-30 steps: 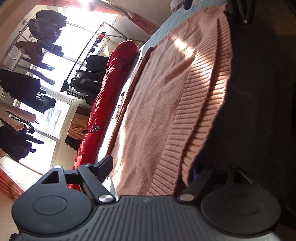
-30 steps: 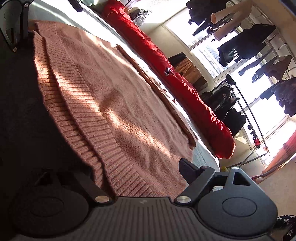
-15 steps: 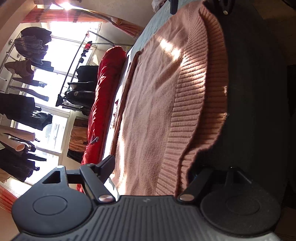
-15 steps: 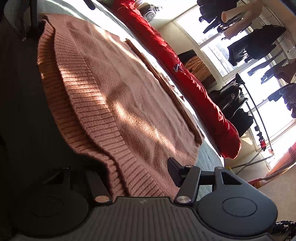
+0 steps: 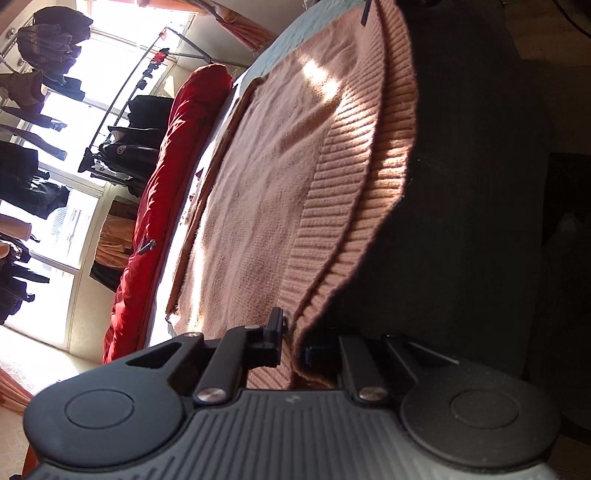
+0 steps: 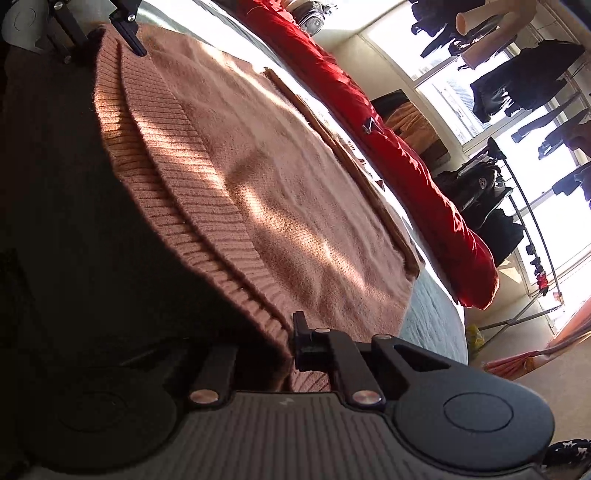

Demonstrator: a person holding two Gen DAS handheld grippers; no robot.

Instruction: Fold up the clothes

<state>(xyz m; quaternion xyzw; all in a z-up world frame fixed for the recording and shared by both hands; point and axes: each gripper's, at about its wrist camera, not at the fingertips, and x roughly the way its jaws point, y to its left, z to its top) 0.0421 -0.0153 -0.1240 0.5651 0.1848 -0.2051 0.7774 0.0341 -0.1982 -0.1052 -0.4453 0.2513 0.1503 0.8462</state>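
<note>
A pink knitted sweater [image 5: 266, 192] [image 6: 280, 192] lies spread on a bed, its ribbed hem [image 5: 343, 206] hanging over the near edge. My left gripper [image 5: 293, 343] is shut on one corner of that hem, the rib pinched between its jaws. My right gripper [image 6: 286, 350] is shut on the opposite hem corner. In the right wrist view the left gripper [image 6: 125, 29] appears at the far end of the hem. The hem's two layers are lifted slightly off the bed edge.
A red quilted garment [image 5: 162, 206] [image 6: 399, 147] lies along the far side of the bed. The grey-green bed cover [image 6: 432, 314] shows past the sweater. Clothes racks with dark garments [image 5: 122, 147] [image 6: 491, 206] stand before bright windows. The dark bed side [image 5: 461, 184] drops away below the hem.
Both grippers have gone from open around the hem to shut on it. The hem corners are now pinched and drawn a little off the bed edge.
</note>
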